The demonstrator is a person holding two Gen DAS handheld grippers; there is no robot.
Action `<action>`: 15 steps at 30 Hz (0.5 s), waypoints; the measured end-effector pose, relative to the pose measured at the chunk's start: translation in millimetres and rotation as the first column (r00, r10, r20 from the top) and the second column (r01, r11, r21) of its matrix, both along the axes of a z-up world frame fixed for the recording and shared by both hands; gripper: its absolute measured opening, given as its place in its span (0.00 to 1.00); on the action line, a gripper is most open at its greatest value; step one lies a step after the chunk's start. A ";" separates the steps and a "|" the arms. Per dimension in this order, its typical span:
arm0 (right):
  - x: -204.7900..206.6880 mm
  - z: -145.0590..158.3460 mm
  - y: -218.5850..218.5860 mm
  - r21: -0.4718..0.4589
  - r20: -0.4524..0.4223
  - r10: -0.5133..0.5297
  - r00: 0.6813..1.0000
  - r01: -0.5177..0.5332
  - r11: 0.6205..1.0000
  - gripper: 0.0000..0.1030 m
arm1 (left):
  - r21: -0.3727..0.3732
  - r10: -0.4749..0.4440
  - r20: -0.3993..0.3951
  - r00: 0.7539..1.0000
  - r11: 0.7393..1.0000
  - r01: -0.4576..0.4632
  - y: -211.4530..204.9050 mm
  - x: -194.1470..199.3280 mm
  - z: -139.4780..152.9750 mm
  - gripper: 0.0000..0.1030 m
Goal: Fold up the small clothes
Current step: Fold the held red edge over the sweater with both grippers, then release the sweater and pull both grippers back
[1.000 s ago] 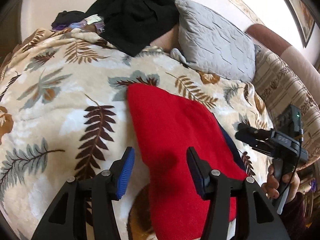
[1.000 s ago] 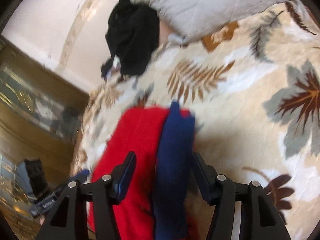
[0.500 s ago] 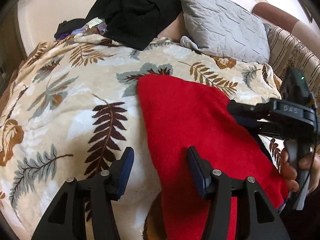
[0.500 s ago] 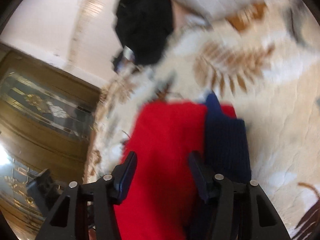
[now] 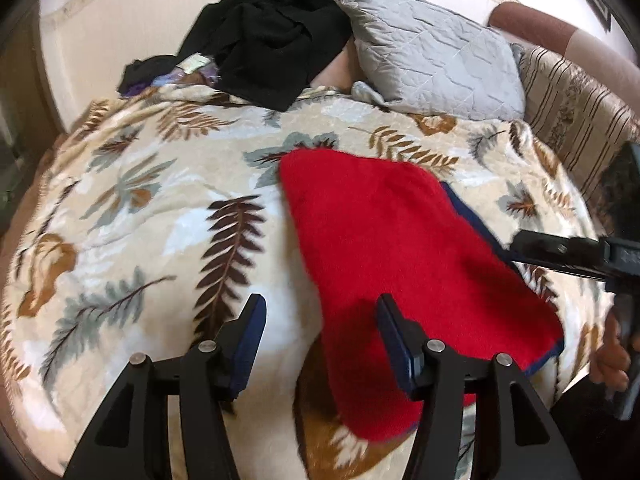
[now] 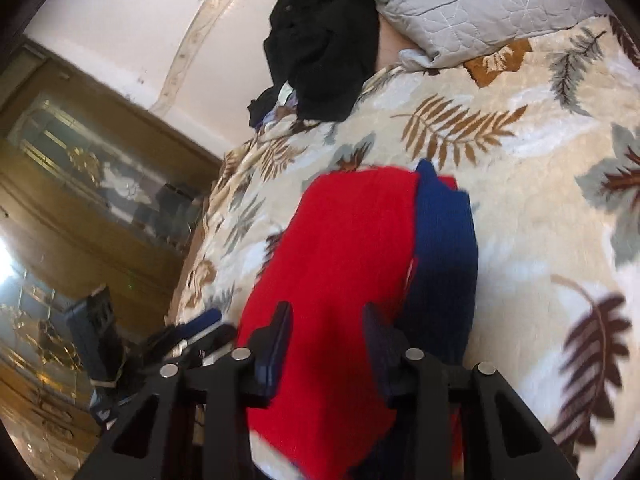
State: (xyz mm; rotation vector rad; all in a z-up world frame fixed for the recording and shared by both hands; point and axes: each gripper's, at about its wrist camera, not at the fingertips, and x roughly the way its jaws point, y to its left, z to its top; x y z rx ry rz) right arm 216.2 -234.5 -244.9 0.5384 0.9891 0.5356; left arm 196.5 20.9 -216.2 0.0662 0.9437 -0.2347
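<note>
Two grippers hover over a folded red garment (image 5: pixel 400 248) on a leaf-print blanket (image 5: pixel 140 208): left gripper (image 5: pixel 320 344) wide, empty; right gripper (image 6: pixel 326 340) narrower, just closing, gripping nothing.

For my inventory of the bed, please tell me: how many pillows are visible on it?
1. The grey quilted pillow lies at the far end of the leaf-patterned blanket, right of the black clothes pile, which may hide another.

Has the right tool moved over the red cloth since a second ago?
Yes. In the left wrist view the right tool has pulled back off the red cloth, toward the striped sofa edge; its jaws have just been closing.
</note>
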 end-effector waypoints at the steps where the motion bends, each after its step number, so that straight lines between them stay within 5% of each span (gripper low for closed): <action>1: -8.5 0.0 4.1 -0.048 0.011 -0.002 1.000 0.003 0.999 0.38 | 0.021 0.019 -0.003 1.000 1.000 -0.019 -0.4 -8.9 -4.5 0.58; 8: -37.2 -21.0 30.5 -0.282 -0.003 0.001 1.000 -0.002 0.959 0.39 | 0.244 0.047 0.118 0.992 0.967 -0.075 -25.6 -37.4 -17.5 0.65; 15: -74.7 0.4 17.4 -0.291 0.028 -0.060 0.998 0.065 0.954 0.41 | 0.137 0.145 0.109 0.983 0.978 -0.160 -7.1 -61.7 -5.4 0.66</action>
